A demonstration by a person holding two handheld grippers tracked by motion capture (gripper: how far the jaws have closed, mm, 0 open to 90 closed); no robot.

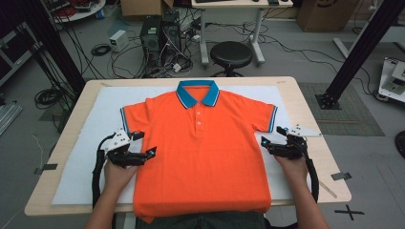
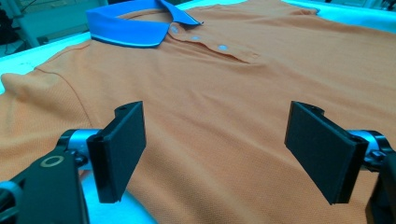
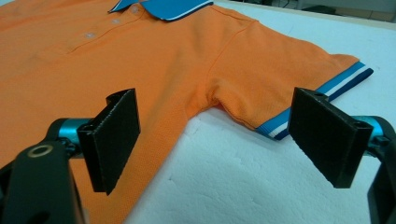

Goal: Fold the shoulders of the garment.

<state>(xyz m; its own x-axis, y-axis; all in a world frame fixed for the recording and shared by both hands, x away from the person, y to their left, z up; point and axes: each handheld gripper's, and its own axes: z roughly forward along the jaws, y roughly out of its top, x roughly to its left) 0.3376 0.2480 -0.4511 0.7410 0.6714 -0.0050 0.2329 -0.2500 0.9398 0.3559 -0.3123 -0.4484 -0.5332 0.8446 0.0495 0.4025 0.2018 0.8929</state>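
In a cable-strewn lab, an orange polo shirt [image 1: 200, 148] is laid flat, collar away, on a white-padded worktop [image 1: 86, 157]. Left gripper [image 1: 143, 145] and right gripper [image 1: 272, 140] flank it, jaws wide and empty; side edges should be pinched evenly.

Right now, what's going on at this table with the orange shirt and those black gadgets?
A person sits at the table with a two-jaw gripper in each hand. An orange polo shirt with a blue collar lies flat, face up and buttoned, on a white sheet. The left gripper is at the shirt's left side edge, below the sleeve, the right gripper at the opposite edge. Both have their jaws open and hold nothing; the shirt shows no fold yet.
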